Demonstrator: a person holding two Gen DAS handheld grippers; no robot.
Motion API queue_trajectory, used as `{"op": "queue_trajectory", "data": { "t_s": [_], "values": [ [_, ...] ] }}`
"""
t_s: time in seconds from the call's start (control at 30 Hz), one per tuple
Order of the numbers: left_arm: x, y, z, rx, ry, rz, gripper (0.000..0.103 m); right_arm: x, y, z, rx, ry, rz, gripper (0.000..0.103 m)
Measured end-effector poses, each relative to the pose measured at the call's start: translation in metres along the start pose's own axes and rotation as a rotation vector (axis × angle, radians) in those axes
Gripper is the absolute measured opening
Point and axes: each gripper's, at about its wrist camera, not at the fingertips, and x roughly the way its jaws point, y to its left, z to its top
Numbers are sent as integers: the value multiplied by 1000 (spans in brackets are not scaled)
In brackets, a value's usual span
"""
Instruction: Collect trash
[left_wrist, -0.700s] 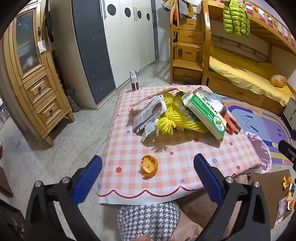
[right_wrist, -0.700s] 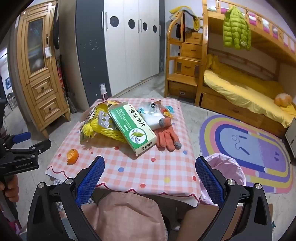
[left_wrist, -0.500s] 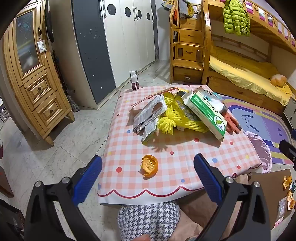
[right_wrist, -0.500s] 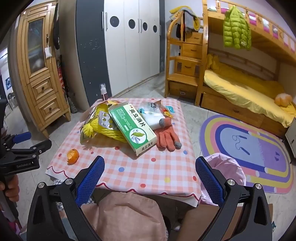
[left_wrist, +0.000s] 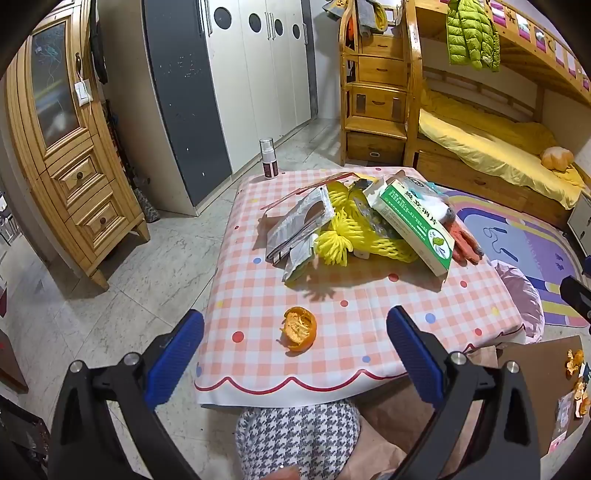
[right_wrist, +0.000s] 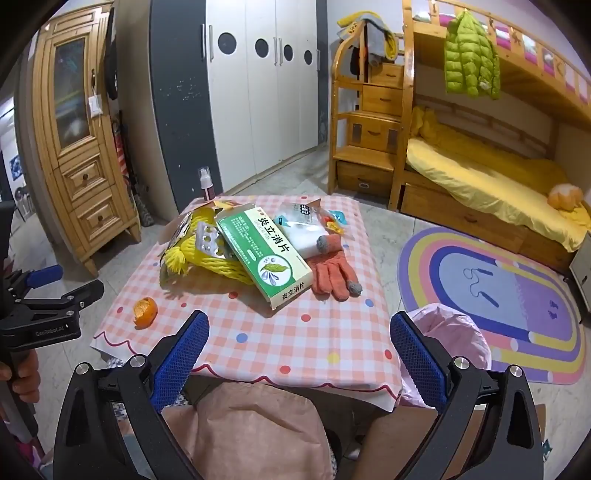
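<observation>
An orange peel lies near the front edge of the checked table; it also shows in the right wrist view. Behind it is a heap: a green medicine box, yellow foam netting, grey wrappers and an orange glove. A bin lined with a pink bag stands right of the table. My left gripper is open and empty, just before the peel. My right gripper is open and empty, above the table's front edge.
A spray bottle stands at the table's far left corner. A wooden cabinet is at the left, wardrobes behind, a bunk bed and a striped rug at the right. My knees are under the table edge.
</observation>
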Motion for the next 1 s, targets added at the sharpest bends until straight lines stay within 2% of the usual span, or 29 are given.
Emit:
{"op": "queue_trajectory", "data": {
  "t_s": [1.0],
  "values": [
    [0,0,0,4,3,4,96,-2,0,2,0,2,2,98]
  ]
}}
